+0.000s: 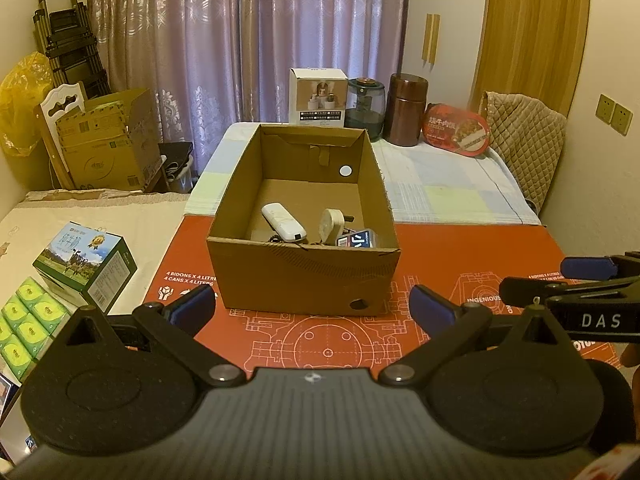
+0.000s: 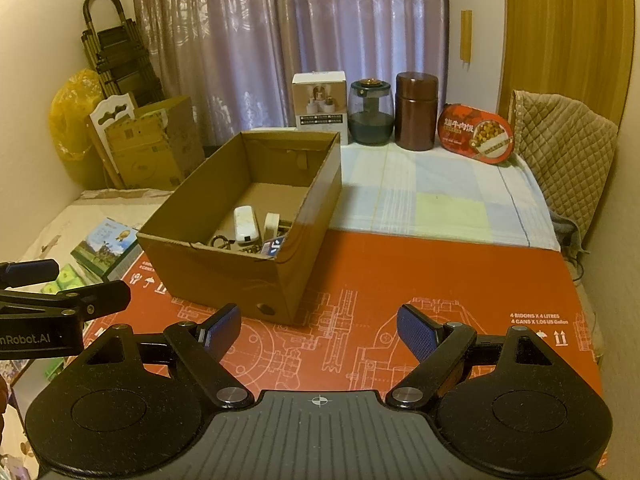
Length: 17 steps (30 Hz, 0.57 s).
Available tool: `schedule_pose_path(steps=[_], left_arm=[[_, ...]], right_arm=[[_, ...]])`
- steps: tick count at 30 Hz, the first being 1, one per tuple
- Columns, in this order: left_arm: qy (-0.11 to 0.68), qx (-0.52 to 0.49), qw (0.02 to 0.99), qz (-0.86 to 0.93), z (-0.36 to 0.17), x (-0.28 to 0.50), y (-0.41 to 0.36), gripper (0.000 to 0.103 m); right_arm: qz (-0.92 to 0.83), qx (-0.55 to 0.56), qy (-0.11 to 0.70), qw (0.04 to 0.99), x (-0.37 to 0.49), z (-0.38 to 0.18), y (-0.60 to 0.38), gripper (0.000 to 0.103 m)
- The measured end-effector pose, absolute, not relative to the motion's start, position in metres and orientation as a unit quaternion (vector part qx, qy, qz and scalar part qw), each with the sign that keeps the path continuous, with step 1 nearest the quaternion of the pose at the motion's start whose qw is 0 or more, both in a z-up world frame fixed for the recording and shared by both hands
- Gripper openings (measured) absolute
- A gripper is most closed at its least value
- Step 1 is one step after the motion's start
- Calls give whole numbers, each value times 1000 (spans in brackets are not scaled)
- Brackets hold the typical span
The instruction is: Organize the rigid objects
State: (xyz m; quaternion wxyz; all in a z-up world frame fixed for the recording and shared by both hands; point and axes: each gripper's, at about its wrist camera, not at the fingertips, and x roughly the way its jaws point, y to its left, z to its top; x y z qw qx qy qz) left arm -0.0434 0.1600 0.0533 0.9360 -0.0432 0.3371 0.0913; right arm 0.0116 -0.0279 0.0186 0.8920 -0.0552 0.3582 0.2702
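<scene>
An open cardboard box (image 1: pixel 296 276) (image 2: pixel 224 272) stands on a red printed mat (image 1: pixel 460 256) (image 2: pixel 400 280). Inside lie a white remote-like device (image 1: pixel 284 221) (image 2: pixel 246 224), a white plug adapter (image 1: pixel 333 224) (image 2: pixel 271 224), a small blue-and-white pack (image 1: pixel 356 239) (image 2: pixel 274 246) and some dark metal keys (image 2: pixel 222 242). My left gripper (image 1: pixel 312 308) is open and empty, just in front of the box. My right gripper (image 2: pixel 318 332) is open and empty, to the right front of the box. Each gripper shows at the edge of the other's view.
At the back of the table stand a white carton (image 1: pixel 318 96), a dark glass jar (image 1: pixel 365 108), a brown canister (image 1: pixel 408 110) and a red oval tin (image 1: pixel 456 130). A milk carton (image 1: pixel 86 264) and green packs (image 1: pixel 28 320) lie at the left. A padded chair (image 1: pixel 528 140) stands at the right.
</scene>
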Motion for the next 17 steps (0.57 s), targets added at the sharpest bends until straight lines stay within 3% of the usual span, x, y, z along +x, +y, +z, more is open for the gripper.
schedule_pose_path(steps=[17], left_arm=[[335, -54, 936, 98, 51, -40, 164, 102]], right_arm=[[271, -56, 360, 891, 14, 17, -27, 82]])
